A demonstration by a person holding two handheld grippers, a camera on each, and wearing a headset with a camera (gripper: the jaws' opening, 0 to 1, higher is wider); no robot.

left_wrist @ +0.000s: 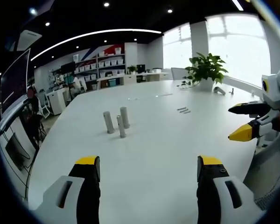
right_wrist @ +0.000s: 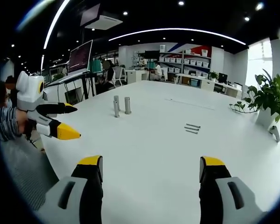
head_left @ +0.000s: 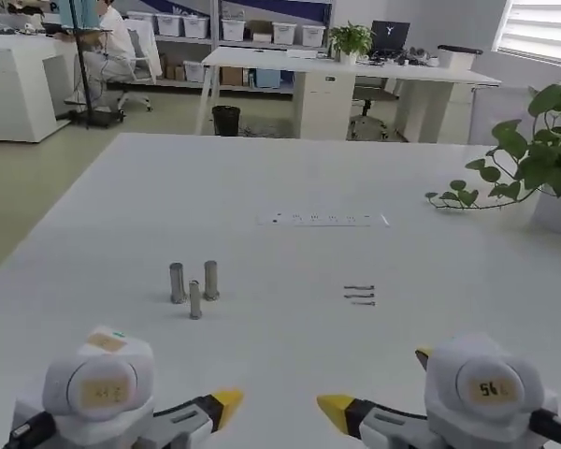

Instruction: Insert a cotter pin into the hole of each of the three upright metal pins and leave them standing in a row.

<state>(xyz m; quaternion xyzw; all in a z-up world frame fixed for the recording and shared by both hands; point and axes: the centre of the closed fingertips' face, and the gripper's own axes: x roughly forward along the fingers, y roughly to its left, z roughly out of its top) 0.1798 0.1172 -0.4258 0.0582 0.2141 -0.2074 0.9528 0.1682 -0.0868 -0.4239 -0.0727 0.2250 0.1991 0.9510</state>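
At the near edge of the white worktop (head_left: 290,187) the left tongs (left_wrist: 148,161) hang with jaws wide apart and nothing between them. The right tongs (right_wrist: 150,161), alongside and toward the near right corner, are likewise spread and empty. In the head view their yellow tips point inward at each other. Farther in, left of the worktop's middle, the three metal pins (head_left: 195,299) stand upright in a tight cluster — two side by side, the third just in front of the gap between them. Right of the middle, well apart from them, three cotter pins (head_left: 359,295) lie flat and parallel, one behind another. Beyond both, near the centre, a white power strip (head_left: 323,220) lies crosswise. A potted plant (head_left: 542,159) stands at the far right edge — its stems trail over the worktop.
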